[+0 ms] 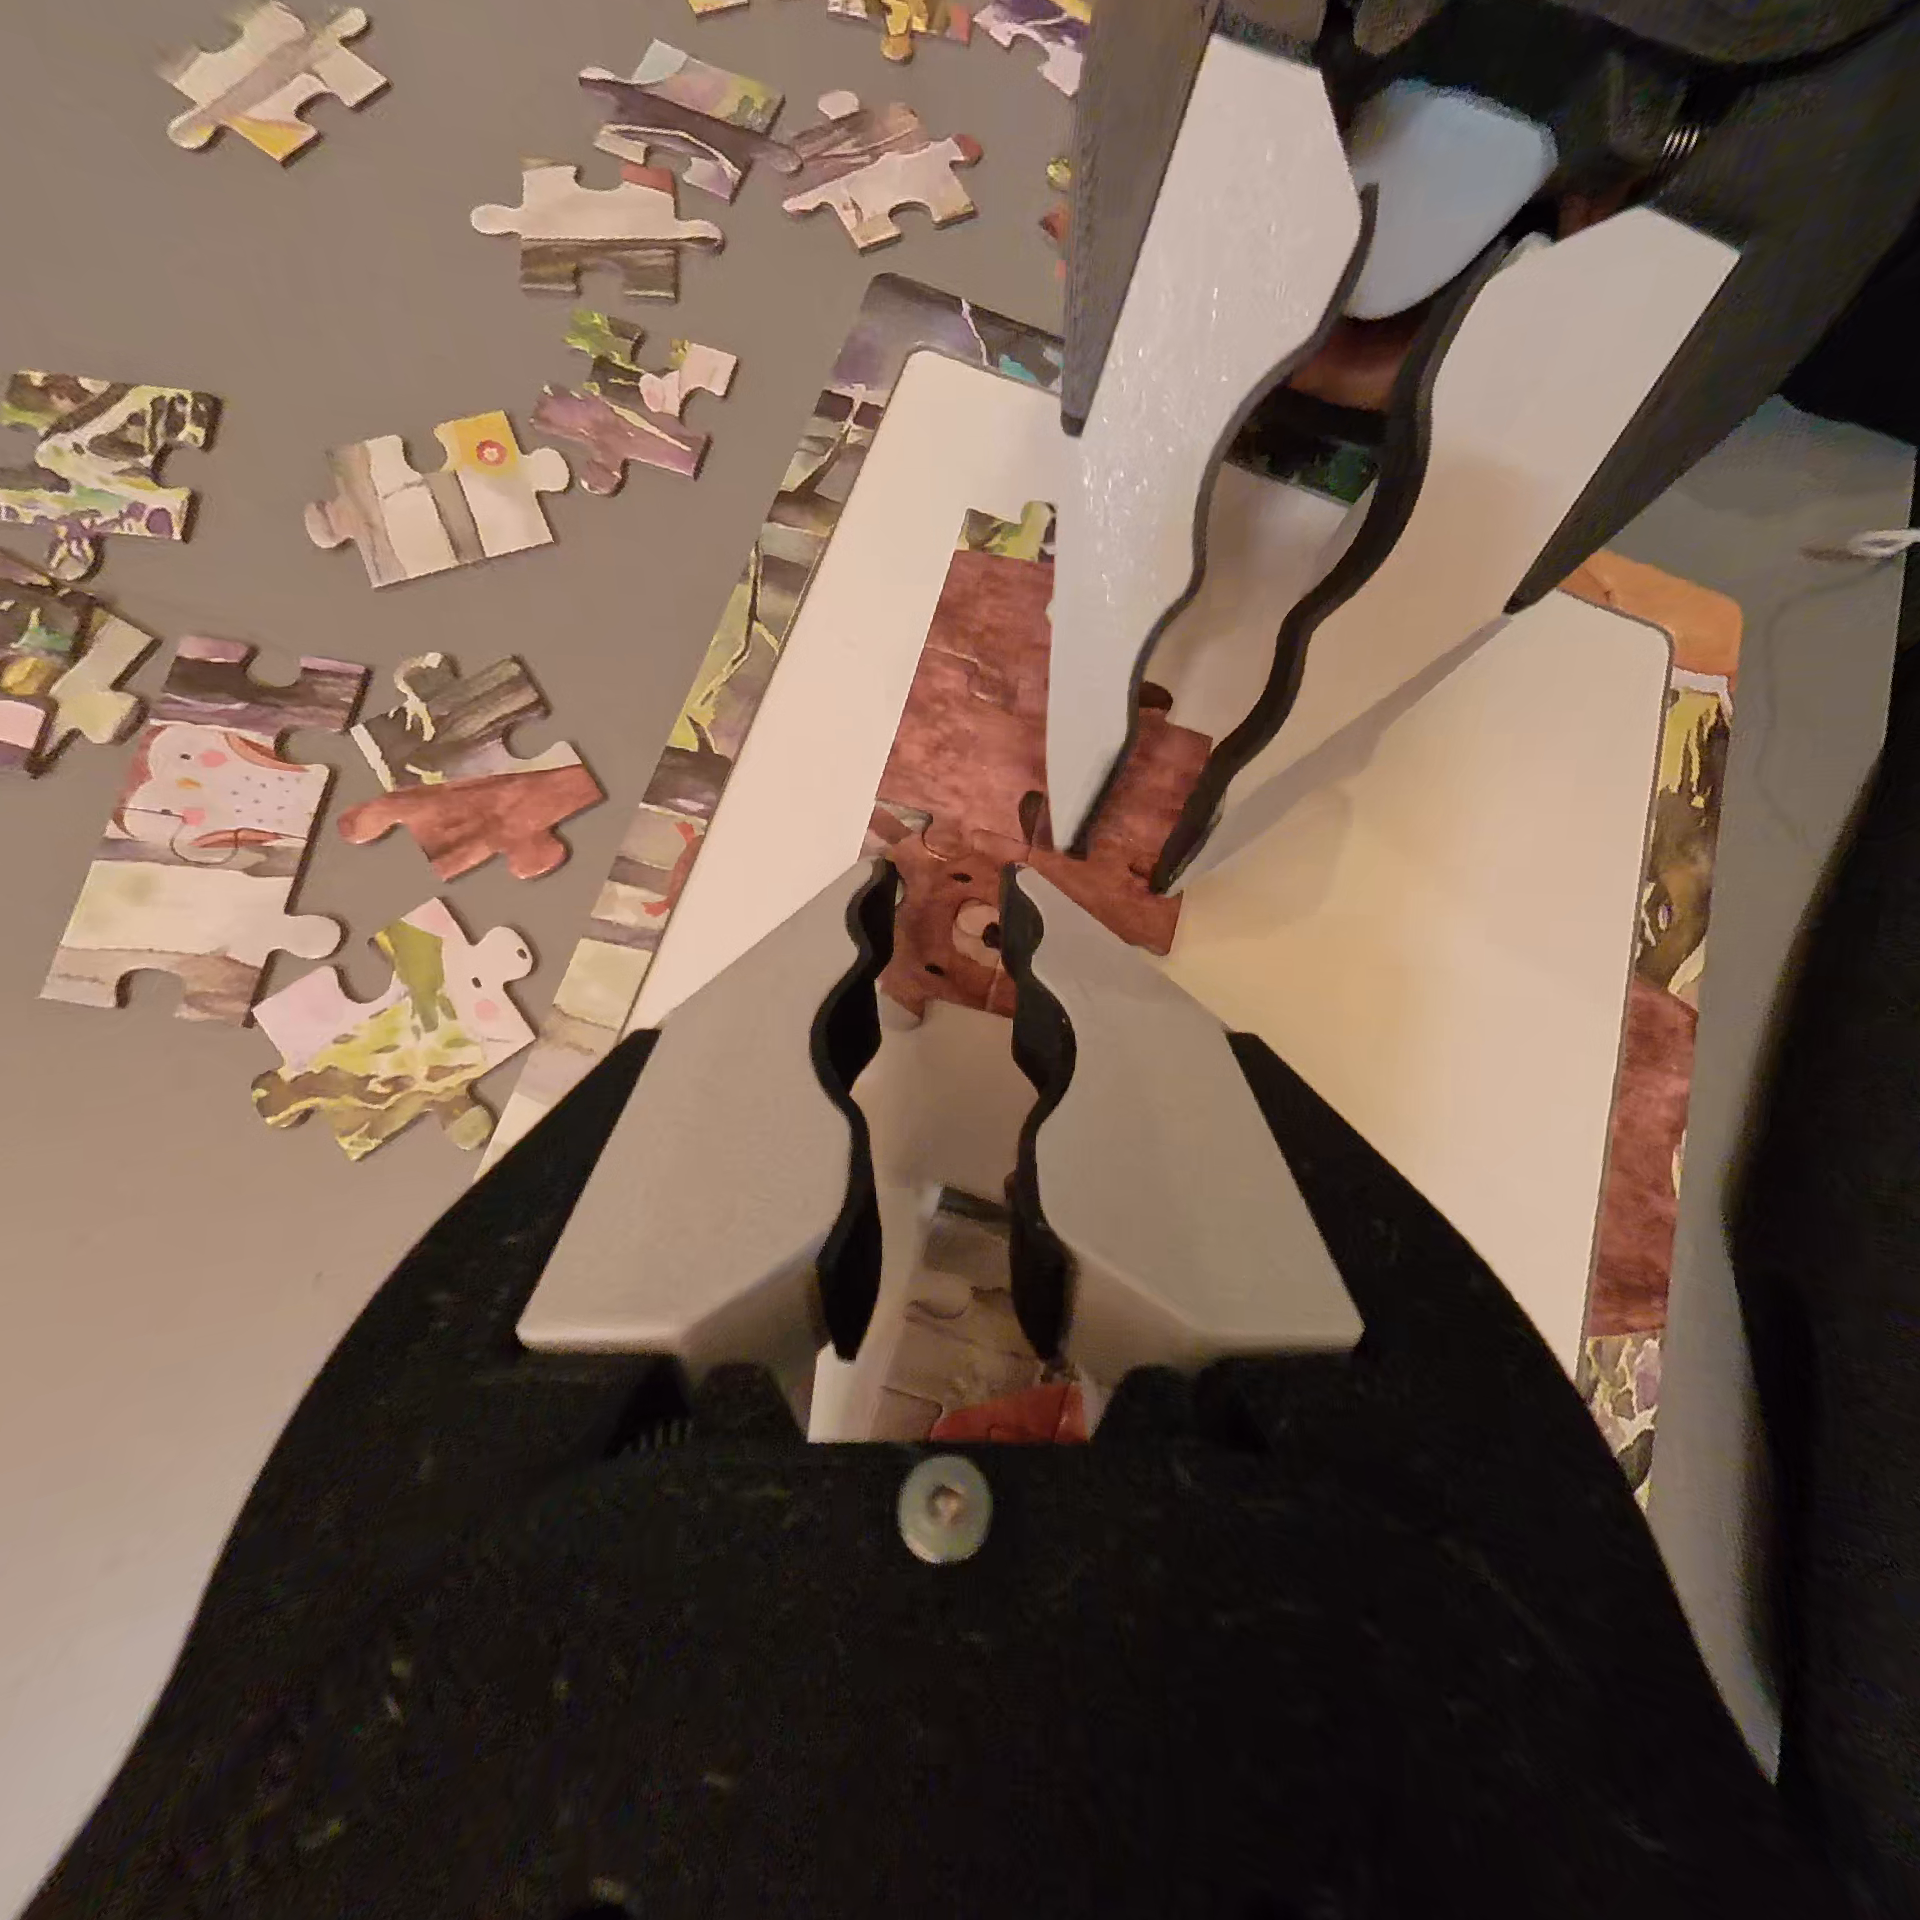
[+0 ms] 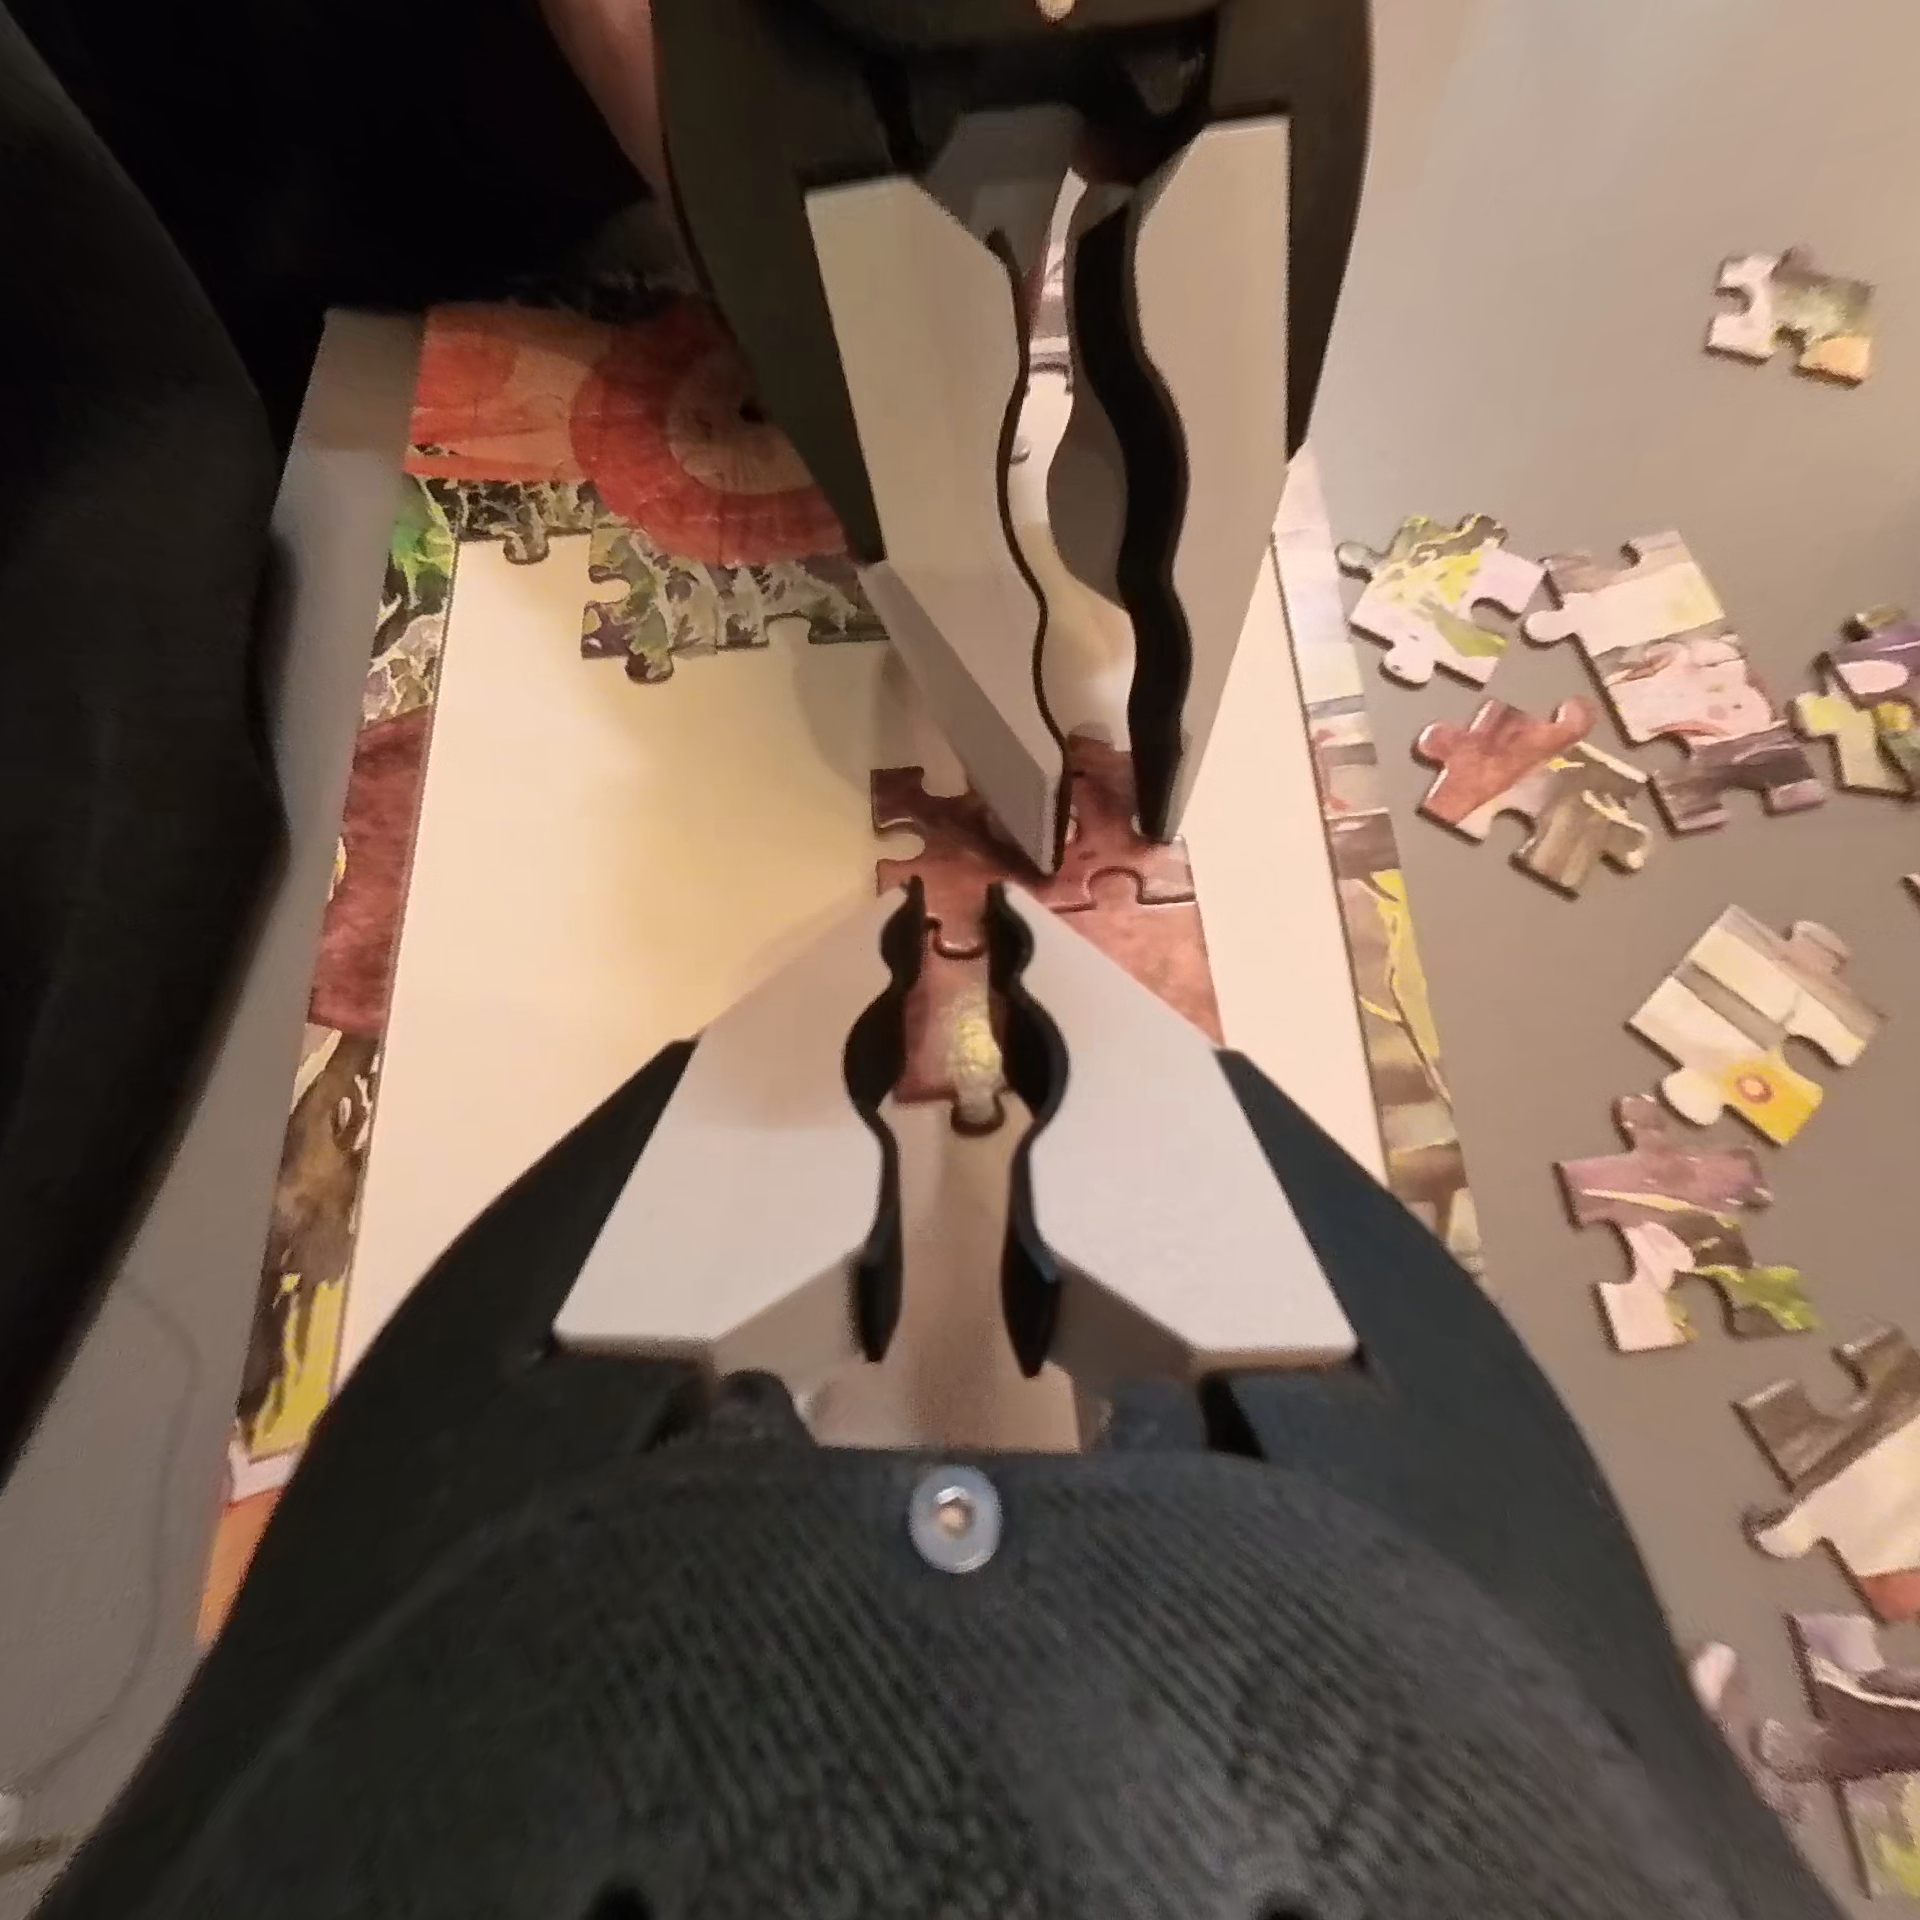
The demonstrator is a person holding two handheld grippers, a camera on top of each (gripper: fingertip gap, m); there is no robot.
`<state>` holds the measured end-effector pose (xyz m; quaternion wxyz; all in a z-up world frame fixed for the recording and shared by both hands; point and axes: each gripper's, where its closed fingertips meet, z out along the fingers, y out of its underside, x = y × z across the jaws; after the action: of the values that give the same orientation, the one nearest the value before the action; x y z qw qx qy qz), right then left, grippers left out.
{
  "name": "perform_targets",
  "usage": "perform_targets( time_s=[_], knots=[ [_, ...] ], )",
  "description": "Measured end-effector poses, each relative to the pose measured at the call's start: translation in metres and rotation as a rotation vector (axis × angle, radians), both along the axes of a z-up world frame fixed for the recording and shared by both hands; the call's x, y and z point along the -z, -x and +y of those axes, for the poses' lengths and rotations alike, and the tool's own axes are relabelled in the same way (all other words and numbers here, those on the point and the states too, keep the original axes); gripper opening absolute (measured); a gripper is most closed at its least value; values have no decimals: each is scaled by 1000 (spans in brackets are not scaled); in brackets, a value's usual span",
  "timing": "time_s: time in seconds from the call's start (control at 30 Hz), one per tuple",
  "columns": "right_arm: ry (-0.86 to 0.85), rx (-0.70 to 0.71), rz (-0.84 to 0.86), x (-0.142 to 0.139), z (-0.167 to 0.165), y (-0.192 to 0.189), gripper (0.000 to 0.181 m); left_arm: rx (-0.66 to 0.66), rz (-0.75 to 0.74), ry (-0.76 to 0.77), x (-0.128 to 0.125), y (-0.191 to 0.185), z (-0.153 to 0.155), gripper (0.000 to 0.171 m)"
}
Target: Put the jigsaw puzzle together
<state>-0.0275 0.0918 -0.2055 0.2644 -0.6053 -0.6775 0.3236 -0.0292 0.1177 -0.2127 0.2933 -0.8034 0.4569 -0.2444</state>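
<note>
Grey desk [image 1: 312,1195] carries a white puzzle board [image 1: 1382,935] whose border is already built along its edges, with a brown cluster [image 1: 987,727] assembled inside it.

Left wrist view: the left gripper [image 1: 951,883] hovers low over a bear-face piece [image 1: 961,935] at the near end of that cluster, its jaws a narrow gap apart and gripping nothing that I can see. The right gripper [image 1: 1117,868] comes in from the top edge of the picture, tips down on the brown pieces just beside the bear face, jaws likewise a little apart. Loose pieces [image 1: 436,509] lie scattered on the desk beyond the board's left edge.

Right wrist view: the right gripper [image 2: 954,899] has its 2 tips slightly apart over a brown piece's knob, holding nothing. The left gripper [image 2: 1107,842] presses down opposite it on the same cluster [image 2: 1143,914], which sits near the board's right edge. A red mushroom section [image 2: 644,426] fills the far corner; loose pieces [image 2: 1756,1029] wait on the desk at right.

The step in hand looks like seating a brown piece into the cluster. Next probably calls for firm downward pressure on the joint, then lifting clear without dragging neighbours.
</note>
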Motion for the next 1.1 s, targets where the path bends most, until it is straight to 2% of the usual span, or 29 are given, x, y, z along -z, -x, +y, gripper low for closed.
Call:
perform_targets(
  time_s=[0.07, 0.27, 0.47, 0.77, 1.1],
  knots=[
    [4, 1, -12, 3, 0, 0, 0, -1, 7, -6, 0, 0, 0, 19],
    [5, 3, -22, 3, 0, -1, 0, 6, 6, -9, 0, 0, -1, 17],
    [14, 5, -19, 3, 0, -1, 0, -36, -21, -38, -5, 0, 9, 0],
    [-7, 3, -23, 4, 0, -1, 0, -92, 7, -15, 0, -4, 14, 0],
    [-7, 3, -20, 4, 0, -1, 0, -54, 40, -13, 0, 2, 4, 0]
  ],
)
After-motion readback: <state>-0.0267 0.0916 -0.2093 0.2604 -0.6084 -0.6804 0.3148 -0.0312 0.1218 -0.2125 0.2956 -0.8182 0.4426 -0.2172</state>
